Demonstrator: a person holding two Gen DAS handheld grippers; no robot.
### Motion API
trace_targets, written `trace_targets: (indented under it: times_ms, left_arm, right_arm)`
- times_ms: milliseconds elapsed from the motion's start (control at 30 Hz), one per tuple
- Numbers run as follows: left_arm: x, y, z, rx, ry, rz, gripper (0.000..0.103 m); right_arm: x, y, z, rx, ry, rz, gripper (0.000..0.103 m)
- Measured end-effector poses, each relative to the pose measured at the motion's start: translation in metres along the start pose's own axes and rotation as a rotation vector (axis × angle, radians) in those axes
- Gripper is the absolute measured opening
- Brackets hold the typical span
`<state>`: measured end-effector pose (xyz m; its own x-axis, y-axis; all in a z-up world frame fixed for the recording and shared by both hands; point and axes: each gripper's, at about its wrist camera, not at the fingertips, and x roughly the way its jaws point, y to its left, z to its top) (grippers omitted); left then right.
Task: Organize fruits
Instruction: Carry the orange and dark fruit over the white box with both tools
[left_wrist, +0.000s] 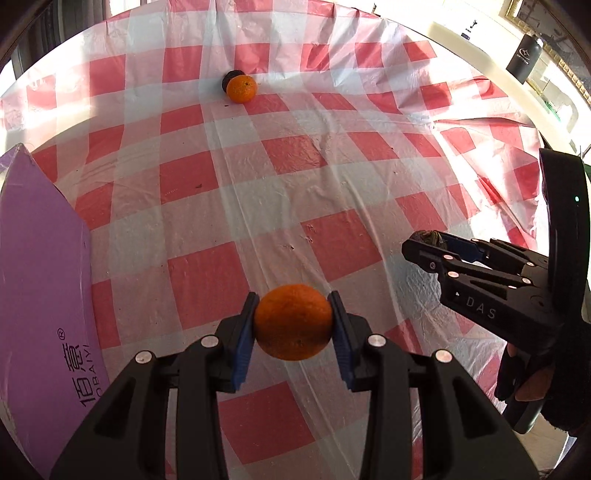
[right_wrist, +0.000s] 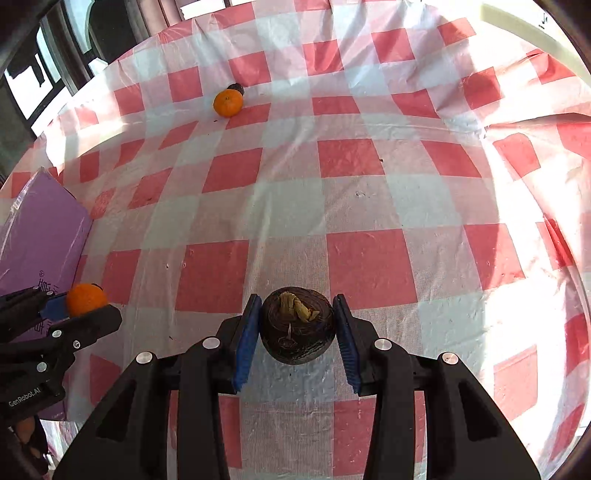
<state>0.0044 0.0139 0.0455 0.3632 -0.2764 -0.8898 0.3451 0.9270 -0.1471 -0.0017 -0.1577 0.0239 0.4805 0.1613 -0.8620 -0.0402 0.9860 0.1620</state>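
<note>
The left gripper (left_wrist: 293, 323) is closed on an orange (left_wrist: 293, 322), with one blue pad (left_wrist: 243, 341) pressed on each side of the fruit. The orange sits right between the fingertips, lifted above the surface (left_wrist: 258, 184), which is covered with a red and white checked cloth. The right gripper (right_wrist: 298, 326) is closed on a dark round fruit (right_wrist: 298, 326) that has a dry, pale stem bit on top. This fruit is also squeezed between two blue pads (right_wrist: 245, 341), and it hangs over the checked cloth. Seen from the left gripper, the right gripper is off to the right side and a little ahead, and a hand in a dark glove (left_wrist: 524, 380) holds it. Seen from the right gripper, the left gripper is off to the left side, with its orange poking out at the tip. A purple box (left_wrist: 40, 295) with printed letters lies to the left of the left gripper, very near it. Far ahead of both grippers, another orange (left_wrist: 241, 88) rests on the cloth. A second dark fruit (left_wrist: 231, 78) sits right behind that orange, touching it or nearly so. Those two fruits are well apart from both grippers. A dark bottle (left_wrist: 524, 59) stands far ahead and to the right of the left gripper, past the edge of the cloth.
</note>
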Motion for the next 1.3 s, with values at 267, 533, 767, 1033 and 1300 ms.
trace_targets:
  times_ms: [267, 533, 767, 1033, 1300]
  left_arm:
    - [-0.036, -0.004, -0.006, 0.116, -0.046, -0.037, 0.038]
    - [-0.075, 0.005, -0.004, 0.148, -0.140, -0.071, 0.038]
    - [-0.112, 0.028, -0.013, 0.136, -0.220, -0.071, 0.038]
    - [-0.149, 0.083, -0.029, 0.049, -0.293, -0.016, 0.038]
    - [-0.174, 0.142, -0.057, -0.036, -0.319, 0.066, 0.038]
  right_arm:
    - [-0.032, 0.020, -0.028, 0.060, -0.016, -0.014, 0.040]
    - [-0.062, 0.046, -0.028, 0.065, -0.087, -0.038, 0.040]
    - [-0.080, 0.081, -0.032, 0.053, -0.123, -0.011, 0.040]
    - [-0.098, 0.143, -0.024, -0.024, -0.185, 0.071, 0.040]
    - [-0.106, 0.212, -0.022, -0.155, -0.208, 0.165, 0.040]
